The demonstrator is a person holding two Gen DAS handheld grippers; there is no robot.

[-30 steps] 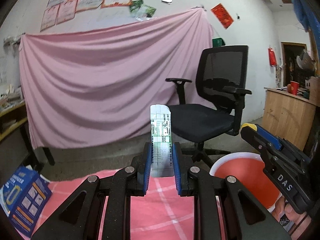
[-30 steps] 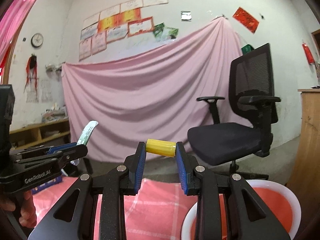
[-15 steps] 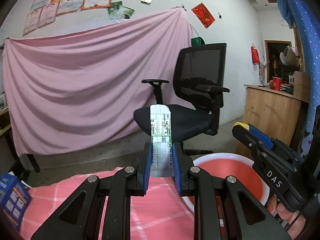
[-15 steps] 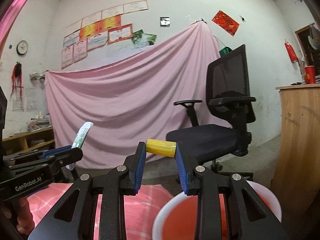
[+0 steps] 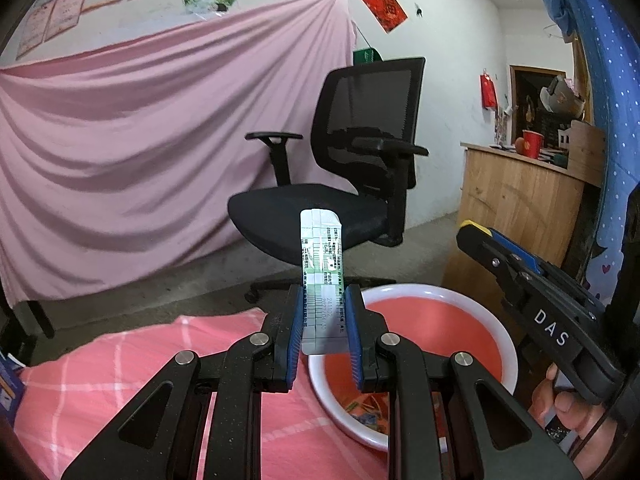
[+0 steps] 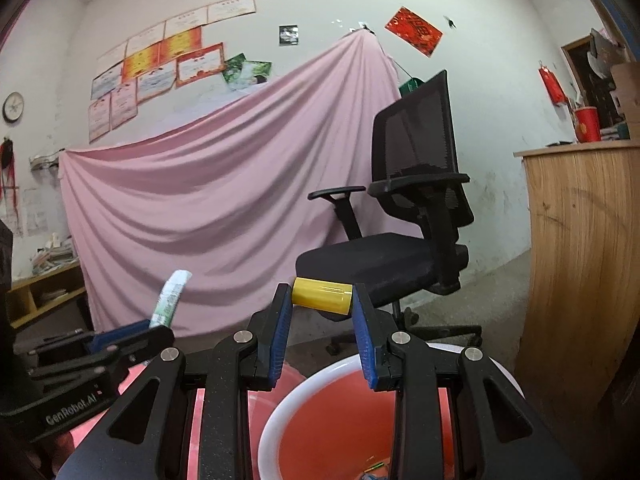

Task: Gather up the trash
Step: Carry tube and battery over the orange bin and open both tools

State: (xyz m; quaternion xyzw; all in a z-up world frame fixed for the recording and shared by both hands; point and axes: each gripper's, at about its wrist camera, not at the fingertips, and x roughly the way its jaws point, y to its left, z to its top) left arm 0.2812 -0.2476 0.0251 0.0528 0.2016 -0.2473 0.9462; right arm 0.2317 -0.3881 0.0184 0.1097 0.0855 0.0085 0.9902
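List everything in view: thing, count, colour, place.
packet: 1, white-green printed, upright in the left hand-held gripper
cylinder: 1, yellow, crosswise in the right hand-held gripper
basin: 1, red with white rim, below both grippers, scraps at its bottom
tablecloth: 1, pink checked, left of the basin
chair: 1, black, behind the basin
sheet: 1, pink, hung on the back wall
counter: 1, wood, right side
cup: 1, red, on the counter
left hand-held gripper: 1, black with blue pads, shut on the packet
right hand-held gripper: 1, black with blue pads, shut on the cylinder
hand: 1, on the right gripper's handle
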